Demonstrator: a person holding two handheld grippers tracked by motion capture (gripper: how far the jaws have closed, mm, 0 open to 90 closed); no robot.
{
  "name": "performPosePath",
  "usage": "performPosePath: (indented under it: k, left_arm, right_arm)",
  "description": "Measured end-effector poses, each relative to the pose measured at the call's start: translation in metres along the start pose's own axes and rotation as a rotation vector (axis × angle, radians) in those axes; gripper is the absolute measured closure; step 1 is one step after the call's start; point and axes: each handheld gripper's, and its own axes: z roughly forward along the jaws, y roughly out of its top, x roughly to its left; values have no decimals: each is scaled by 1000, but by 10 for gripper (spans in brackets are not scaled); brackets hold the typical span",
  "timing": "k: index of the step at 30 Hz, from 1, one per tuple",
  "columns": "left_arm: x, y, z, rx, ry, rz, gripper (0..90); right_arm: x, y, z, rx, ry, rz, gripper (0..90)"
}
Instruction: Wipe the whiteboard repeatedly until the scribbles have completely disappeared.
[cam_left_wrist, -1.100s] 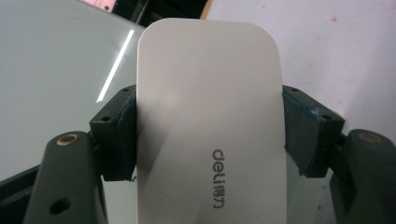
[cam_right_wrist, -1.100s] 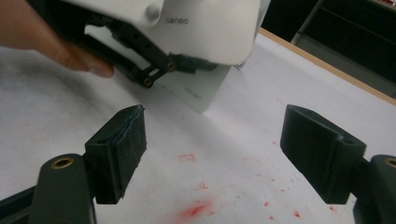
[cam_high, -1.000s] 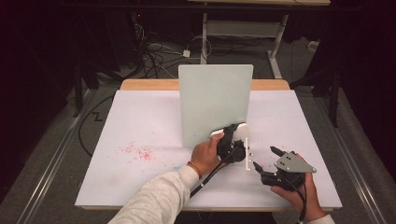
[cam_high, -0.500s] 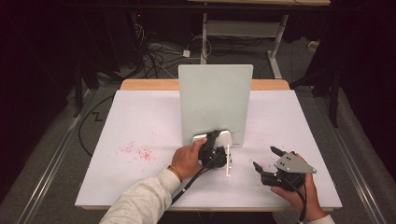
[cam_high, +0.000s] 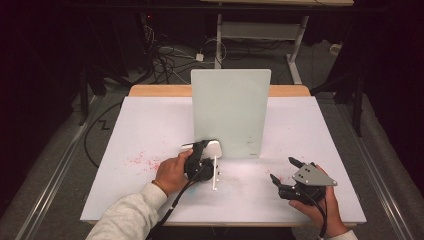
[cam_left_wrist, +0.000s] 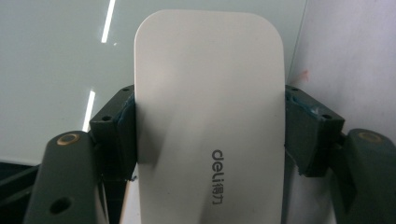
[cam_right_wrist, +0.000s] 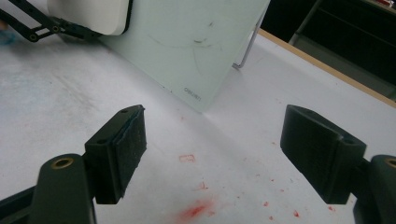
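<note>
A pale green glass board (cam_high: 231, 110) stands upright in the middle of the white table (cam_high: 150, 125). My left gripper (cam_high: 204, 151) is shut on a white eraser (cam_high: 209, 146) marked "deli", which it presses against the board's lower left corner. In the left gripper view the eraser (cam_left_wrist: 210, 107) is clamped by both pads (cam_left_wrist: 127, 135), with the board (cam_left_wrist: 60, 56) right behind it. My right gripper (cam_high: 281, 168) is open and holds nothing, low over the table at the front right. In the right gripper view that gripper (cam_right_wrist: 215, 140) faces the board (cam_right_wrist: 187, 42) and the eraser (cam_right_wrist: 88, 14).
Red specks and smears (cam_high: 142, 161) lie on the table left of the board, and more red marks (cam_right_wrist: 196, 210) lie under my right gripper. A thin wire stand leg (cam_high: 215, 172) juts forward from the board's base. Cables (cam_high: 165, 55) lie on the floor beyond the table.
My left gripper has slid the eraser leftward along the board's lower part, from near the right side to the lower left corner. The right gripper has stayed put.
</note>
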Motion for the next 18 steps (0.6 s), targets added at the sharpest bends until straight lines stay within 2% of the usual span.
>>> performPosePath:
  k: [5, 7, 9, 14, 18]
  left_arm:
    - [-1, 1, 2, -25, 2, -19, 286]
    - [-5, 7, 4, -37, 4, -4, 286]
    - [-9, 16, 6, -44, 6, 14, 286]
    - [-13, 42, 13, -69, 4, 0, 287]
    - [-17, 66, 19, -75, 4, 37, 287]
  right_arm:
    - [1, 0, 1, 5, 4, -4, 230]
    - [1, 0, 2, 6, 4, -7, 230]
    - [2, 0, 2, 7, 7, -8, 229]
    - [1, 0, 2, 6, -4, 1, 228]
    - [-2, -1, 1, 1, -12, 5, 228]
